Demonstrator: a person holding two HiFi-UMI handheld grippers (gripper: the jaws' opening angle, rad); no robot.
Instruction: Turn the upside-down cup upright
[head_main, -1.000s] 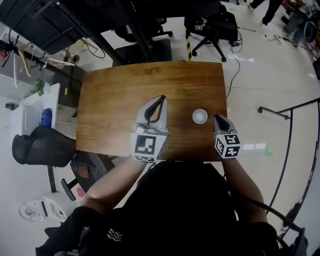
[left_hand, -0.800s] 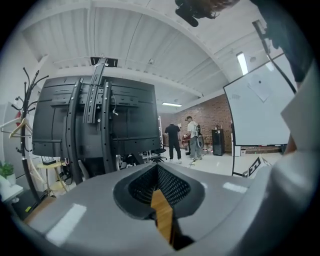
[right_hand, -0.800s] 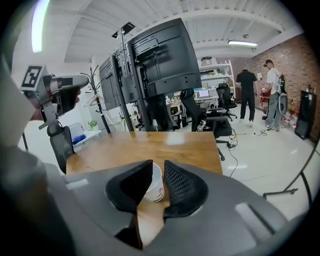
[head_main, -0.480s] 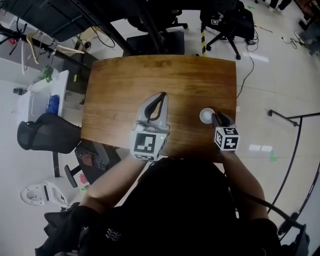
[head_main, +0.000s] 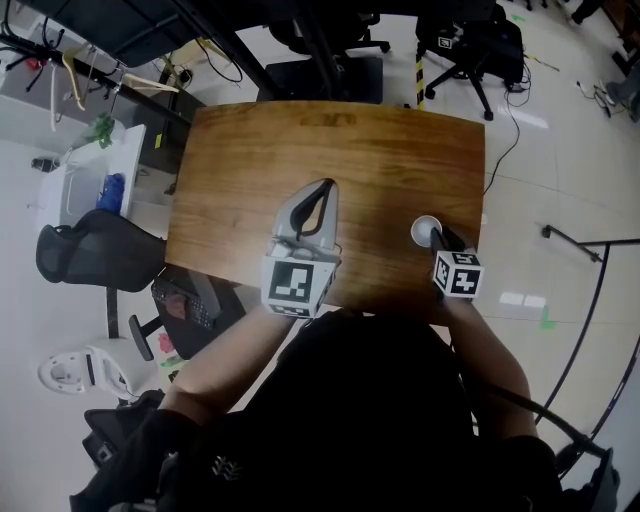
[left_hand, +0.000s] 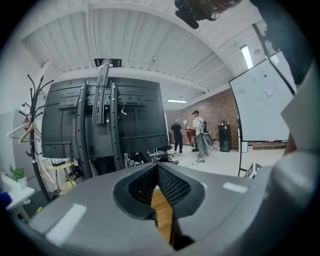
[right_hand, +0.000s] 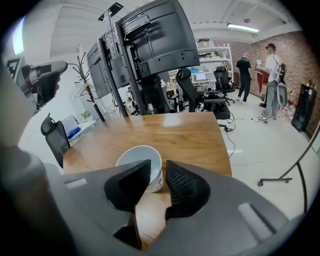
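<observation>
A white paper cup (head_main: 426, 230) stands on the wooden table (head_main: 330, 140) near its front right edge. In the right gripper view the cup (right_hand: 137, 157) shows its open mouth upward, with red print on its side. My right gripper (head_main: 440, 238) tilts down over the cup's near right side. Its jaws (right_hand: 158, 172) sprang apart and have just been closing a little. The cup's rim lies between them, with a gap still showing. My left gripper (head_main: 325, 187) lies over the table's middle, left of the cup, its tips (left_hand: 158, 167) together on nothing.
Office chairs (head_main: 330, 75) and a large black rack (right_hand: 150, 45) stand beyond the table's far edge. A black chair (head_main: 90, 255) and a white side table (head_main: 95, 180) are to the left. People (right_hand: 272, 80) stand far off at the right.
My right gripper has dropped forward from behind and right of the cup onto its near rim, and its jaws have spread. The left gripper has hardly moved.
</observation>
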